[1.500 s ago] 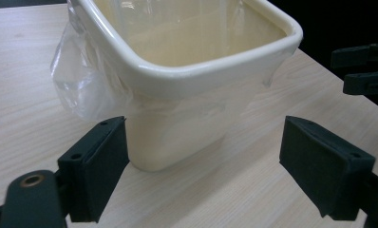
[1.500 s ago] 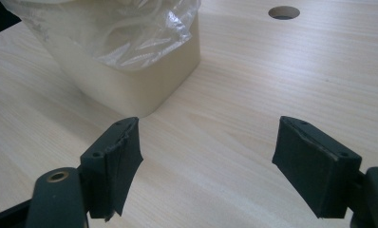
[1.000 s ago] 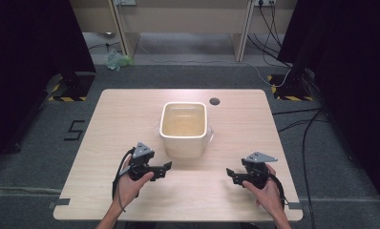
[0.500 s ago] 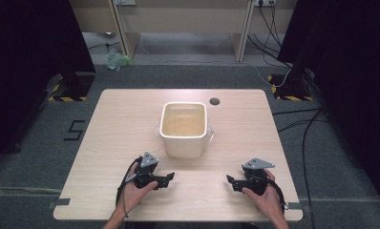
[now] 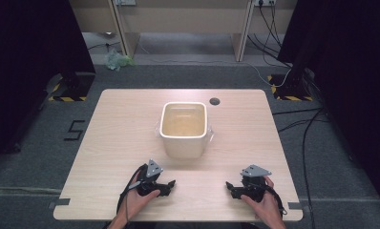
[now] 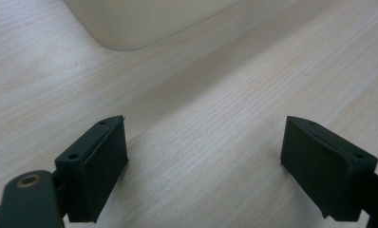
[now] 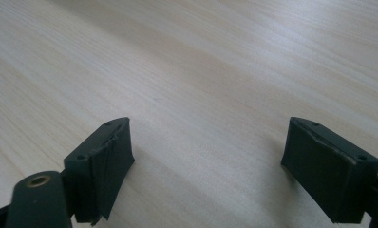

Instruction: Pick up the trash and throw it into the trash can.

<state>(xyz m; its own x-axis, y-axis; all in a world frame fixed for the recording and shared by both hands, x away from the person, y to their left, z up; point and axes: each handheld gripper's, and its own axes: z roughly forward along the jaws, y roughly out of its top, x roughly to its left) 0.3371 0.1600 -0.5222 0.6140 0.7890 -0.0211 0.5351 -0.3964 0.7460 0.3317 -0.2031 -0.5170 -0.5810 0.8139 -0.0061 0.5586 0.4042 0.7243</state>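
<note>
A pale wood-grain desk [image 5: 121, 129] with a small dark round grommet [image 5: 215, 101] near its far edge stands on grey carpet [image 5: 45, 157], where a black "5" marking [image 5: 74, 130] lies to one side. Black curtains [image 5: 30, 38] hang at both sides (yellow-and-black striped bases [image 5: 68, 98] sit at their feet). Beyond stands light wooden furniture [image 5: 183, 19], with cables [image 5: 274, 28] trailing across the floor and a crumpled greenish bag [image 5: 117, 60].
</note>
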